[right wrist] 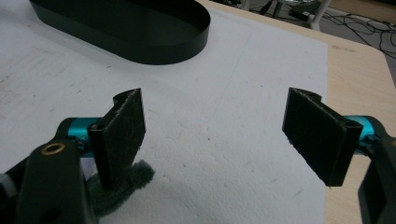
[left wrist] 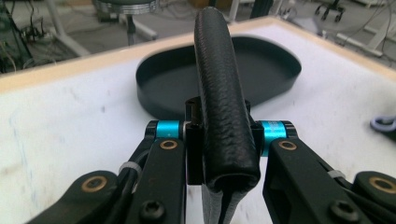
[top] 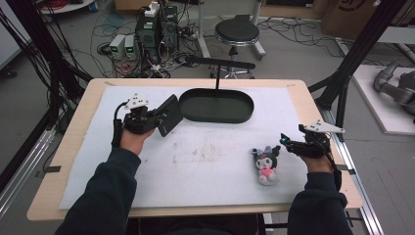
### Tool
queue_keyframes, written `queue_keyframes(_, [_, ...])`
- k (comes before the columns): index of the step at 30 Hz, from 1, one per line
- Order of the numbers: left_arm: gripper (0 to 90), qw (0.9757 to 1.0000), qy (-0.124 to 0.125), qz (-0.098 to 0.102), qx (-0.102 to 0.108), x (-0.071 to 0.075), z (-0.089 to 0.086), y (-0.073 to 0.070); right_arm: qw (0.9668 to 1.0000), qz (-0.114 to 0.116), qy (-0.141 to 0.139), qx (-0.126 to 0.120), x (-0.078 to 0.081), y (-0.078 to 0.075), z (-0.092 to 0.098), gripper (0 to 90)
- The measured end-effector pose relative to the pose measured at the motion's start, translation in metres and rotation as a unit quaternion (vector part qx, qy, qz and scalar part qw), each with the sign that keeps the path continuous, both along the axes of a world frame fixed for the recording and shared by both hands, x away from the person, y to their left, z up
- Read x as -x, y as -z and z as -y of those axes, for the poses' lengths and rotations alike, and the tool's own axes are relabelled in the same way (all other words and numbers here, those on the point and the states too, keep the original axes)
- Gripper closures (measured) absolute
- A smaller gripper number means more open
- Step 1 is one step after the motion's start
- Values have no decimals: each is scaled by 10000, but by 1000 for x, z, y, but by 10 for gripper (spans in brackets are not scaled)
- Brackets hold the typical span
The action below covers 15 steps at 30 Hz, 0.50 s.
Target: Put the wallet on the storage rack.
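Slippage is worrying me: my left gripper (left wrist: 223,140) is clamping the black leather wallet (left wrist: 222,102) on edge between its jaws, short of the black tray (left wrist: 275,60) ahead, while my right gripper (right wrist: 224,135) is idling wide open beside the plush toy (top: 265,164).

Left claw (top: 157,119) clamped, right claw (top: 285,141) agape

1. A light wooden table (top: 73,147) carries a white mat (top: 205,171) over most of its top.
2. A black oval tray (top: 217,105) sits far centre.
3. A plush toy (top: 265,164) lies near right.
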<state>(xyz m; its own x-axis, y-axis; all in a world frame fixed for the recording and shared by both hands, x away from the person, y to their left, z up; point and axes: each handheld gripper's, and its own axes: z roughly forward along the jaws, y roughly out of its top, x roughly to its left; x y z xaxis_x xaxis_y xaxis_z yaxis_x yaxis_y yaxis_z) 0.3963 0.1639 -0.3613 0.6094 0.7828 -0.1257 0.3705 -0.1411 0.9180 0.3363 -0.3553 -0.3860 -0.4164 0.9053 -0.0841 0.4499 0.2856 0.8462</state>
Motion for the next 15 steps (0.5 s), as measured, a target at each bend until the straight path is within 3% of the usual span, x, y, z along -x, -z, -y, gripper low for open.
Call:
queue_keyframes(5, [768,9992,185,337,-77,-24,12,-9,10000,17,31,-84,0,-1,3,217])
queue_keyframes(10, [768,9989,234,378,-126,-49,26,-12,9999,23,77,-149,1,-1,6,217])
queue_keyframes(15, [768,9980,324,413,-361,-68,44,-10,9997,32,124,-216,2,-1,12,217])
